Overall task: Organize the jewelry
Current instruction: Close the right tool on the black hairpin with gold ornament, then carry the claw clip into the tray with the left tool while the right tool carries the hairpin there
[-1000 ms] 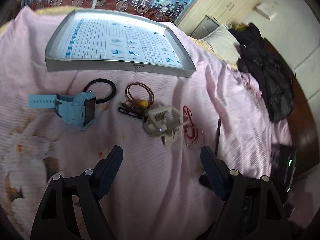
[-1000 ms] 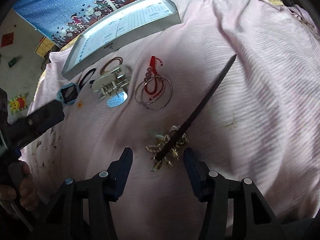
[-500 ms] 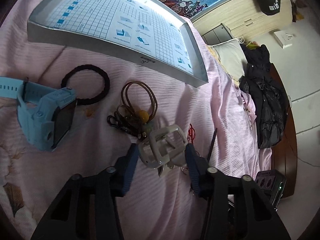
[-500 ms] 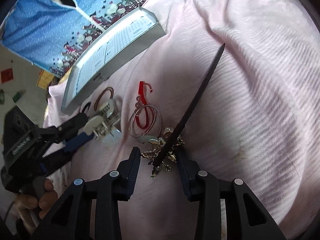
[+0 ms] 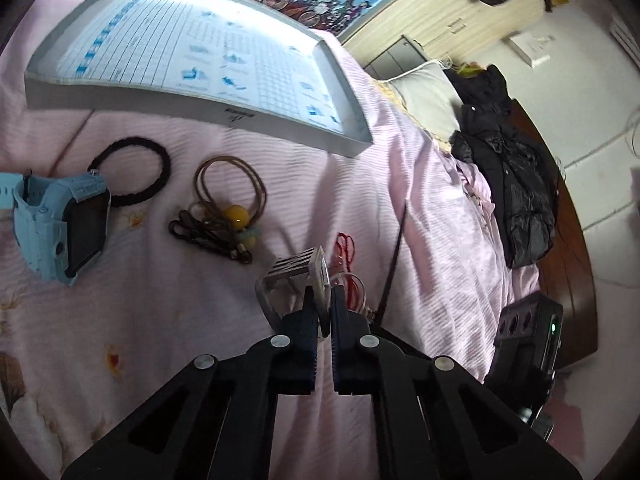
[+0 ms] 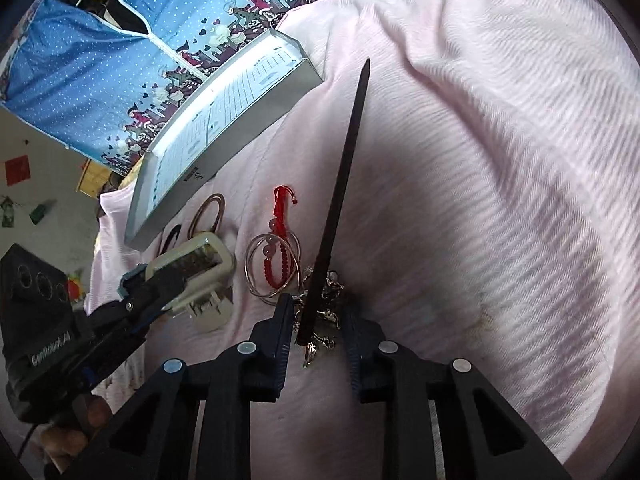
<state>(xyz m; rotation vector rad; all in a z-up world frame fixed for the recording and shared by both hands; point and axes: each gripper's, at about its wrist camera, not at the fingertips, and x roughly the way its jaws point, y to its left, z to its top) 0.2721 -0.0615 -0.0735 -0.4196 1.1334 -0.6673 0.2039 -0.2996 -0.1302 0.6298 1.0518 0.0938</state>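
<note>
My left gripper is shut on a white claw hair clip, which stands tilted up off the pink bedspread; the same clip shows in the right wrist view. My right gripper is open, its fingers on either side of the gold ornamented end of a black hair stick. Thin hoops with a red cord bracelet lie between clip and stick. A blue smartwatch, a black hair tie and a brown tie with a yellow bead lie left.
A shallow grey box tray with a printed sheet inside sits at the far side of the bedspread. A black jacket and a pillow lie at the right. A dark device with a green light is near the bed's edge.
My left gripper went forward, closed on the claw clip and tipped it up. My right gripper moved down over the hair stick's ornamented end, with its fingers closer together.
</note>
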